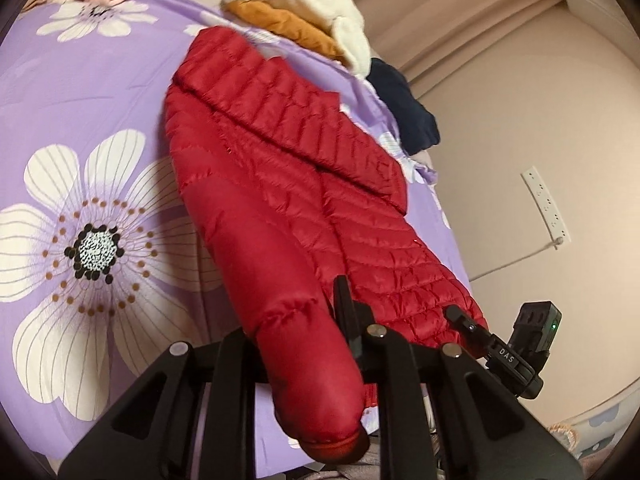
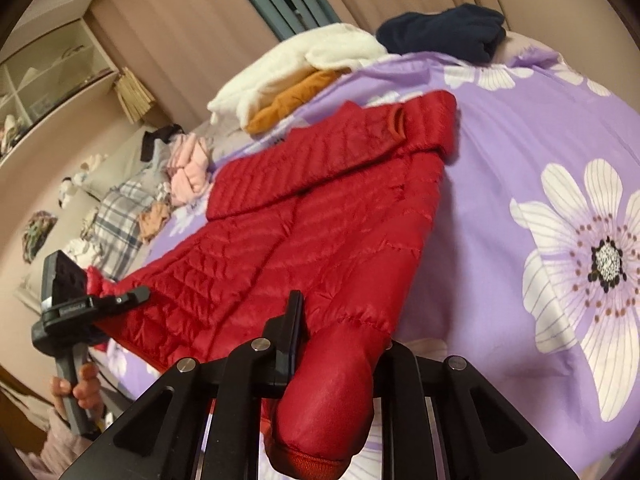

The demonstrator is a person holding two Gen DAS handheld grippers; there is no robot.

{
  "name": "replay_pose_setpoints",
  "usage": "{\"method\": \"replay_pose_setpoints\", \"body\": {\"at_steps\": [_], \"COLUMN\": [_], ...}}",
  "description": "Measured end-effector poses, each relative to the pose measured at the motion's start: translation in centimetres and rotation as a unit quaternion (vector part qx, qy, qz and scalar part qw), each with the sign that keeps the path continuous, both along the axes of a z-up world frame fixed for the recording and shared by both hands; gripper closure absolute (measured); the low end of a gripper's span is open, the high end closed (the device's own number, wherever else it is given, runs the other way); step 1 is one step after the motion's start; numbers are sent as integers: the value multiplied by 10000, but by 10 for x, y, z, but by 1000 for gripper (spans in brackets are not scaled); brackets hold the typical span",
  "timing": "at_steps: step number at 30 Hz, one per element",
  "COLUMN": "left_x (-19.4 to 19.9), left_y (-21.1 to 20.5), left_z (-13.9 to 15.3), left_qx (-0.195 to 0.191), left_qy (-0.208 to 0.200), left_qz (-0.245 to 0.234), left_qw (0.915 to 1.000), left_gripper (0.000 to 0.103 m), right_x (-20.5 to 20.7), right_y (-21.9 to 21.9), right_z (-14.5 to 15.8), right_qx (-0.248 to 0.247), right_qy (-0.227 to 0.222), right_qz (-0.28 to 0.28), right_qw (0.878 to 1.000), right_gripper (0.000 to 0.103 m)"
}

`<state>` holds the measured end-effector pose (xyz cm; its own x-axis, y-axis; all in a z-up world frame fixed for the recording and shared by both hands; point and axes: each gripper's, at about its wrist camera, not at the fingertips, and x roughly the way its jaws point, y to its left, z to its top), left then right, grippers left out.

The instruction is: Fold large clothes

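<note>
A: Where does the red quilted puffer jacket [image 2: 320, 208] lie?
B: Spread on the purple flowered bedsheet [image 2: 520, 128].
A: And the claws?
B: The left claw [image 1: 304, 344] and right claw [image 2: 340, 344] each clamp a jacket corner.

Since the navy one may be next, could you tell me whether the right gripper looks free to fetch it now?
Probably not: the right gripper is shut on the red jacket, and the navy garment lies beyond it at the bed's far edge.
</note>
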<state>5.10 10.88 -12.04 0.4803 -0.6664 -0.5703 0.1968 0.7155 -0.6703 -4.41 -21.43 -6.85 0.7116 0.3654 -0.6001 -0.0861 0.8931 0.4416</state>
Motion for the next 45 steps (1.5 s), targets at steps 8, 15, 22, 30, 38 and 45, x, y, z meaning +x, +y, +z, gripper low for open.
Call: {"method": "replay_pose_setpoints", "body": {"at_steps": [8, 15, 22, 30, 38, 45], "left_x": [-4, -15, -29, -47, -65, -58], "left_y": [-3, -6, -8, -11, -6, -4], "left_z": [21, 41, 61, 85, 108, 109], "left_qx": [-80, -79, -63, -104, -240, -223], "left_qy": [-231, -473, -703, -963, -1234, -1235], "left_qz": [-127, -271, -401, -547, -600, -545], "left_qw": [9996, 9985, 9967, 9938, 9903, 9906], "left_gripper": [87, 87, 87, 87, 87, 87], "right_x": [-4, -10, -20, -33, -45, -37], "right_y": [5, 2, 3, 4, 2, -8], "right_z": [18, 33, 53, 72, 91, 89], "right_qx": [-29, -10, -37, -58, 22, 93], "right_qy": [-244, -444, -686, -933, -1206, -1217], "right_qz": [151, 271, 401, 489, 541, 405], "right_qw": [9996, 9986, 9968, 9944, 9912, 9917], "right_gripper": [84, 84, 84, 84, 84, 84]}}
